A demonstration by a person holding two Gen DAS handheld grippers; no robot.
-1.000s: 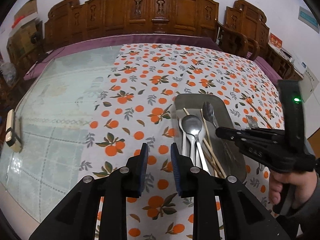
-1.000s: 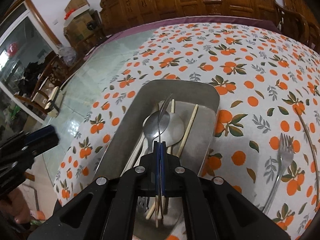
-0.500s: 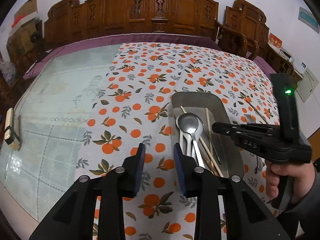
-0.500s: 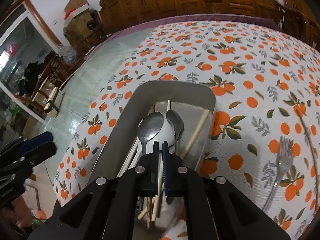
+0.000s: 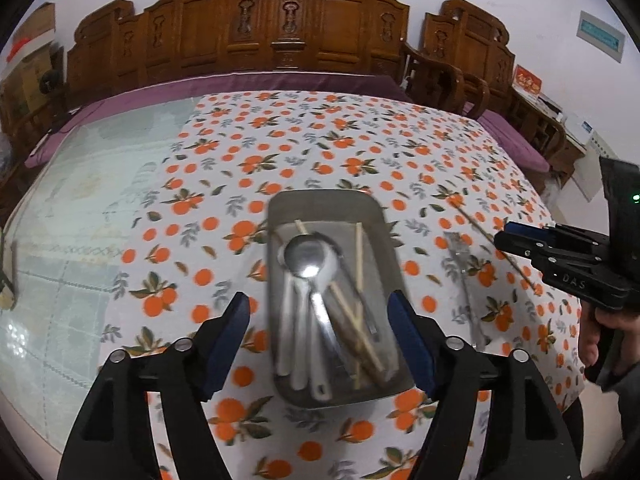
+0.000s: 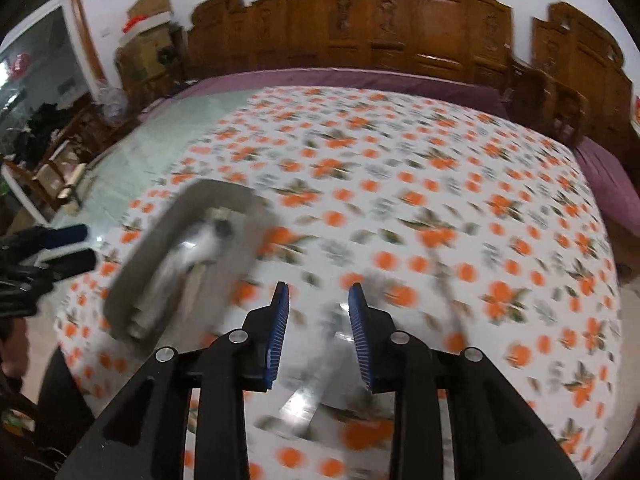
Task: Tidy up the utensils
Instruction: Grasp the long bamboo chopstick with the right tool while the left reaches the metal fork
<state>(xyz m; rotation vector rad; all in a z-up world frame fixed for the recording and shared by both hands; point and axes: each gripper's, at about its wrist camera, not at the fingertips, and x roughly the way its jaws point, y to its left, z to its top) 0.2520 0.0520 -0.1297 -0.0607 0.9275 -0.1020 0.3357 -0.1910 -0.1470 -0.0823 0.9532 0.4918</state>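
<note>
From the left wrist view, the left claw (image 5: 320, 336) stands spread wide and grips nothing; its blue pads sit either side of the tray (image 5: 380, 248), just above it. The tray is a dull grey metal oblong with rounded corners, resting on the counter (image 5: 100, 208) over a cloth (image 5: 320, 148) printed with oranges. Inside, straight ahead of the claw, lie a shiny steel spoon (image 5: 306, 260), pale-handled spoons and thin wooden chopsticks (image 5: 359, 256), all lengthwise. To the right of the tray a fork (image 5: 464, 276) lies flat on the cloth, and beyond it one loose chopstick (image 5: 492, 244). The right claw (image 5: 505, 238) hovers over that chopstick.

From the right wrist view, blurred by motion, the right claw (image 6: 318, 330) is parted about halfway and empty. The tray (image 6: 148, 264) sits ahead and to its left. A flat bright metal piece (image 6: 308, 400), probably the fork, lies below and between the fingers; I cannot make out its shape. A thin streak to the right is probably the loose chopstick.

The step looks like fetching the fork. It lies flush and slick, so the claw should straddle the narrow handle squarely, press down to the cloth, and close before lifting.
</note>
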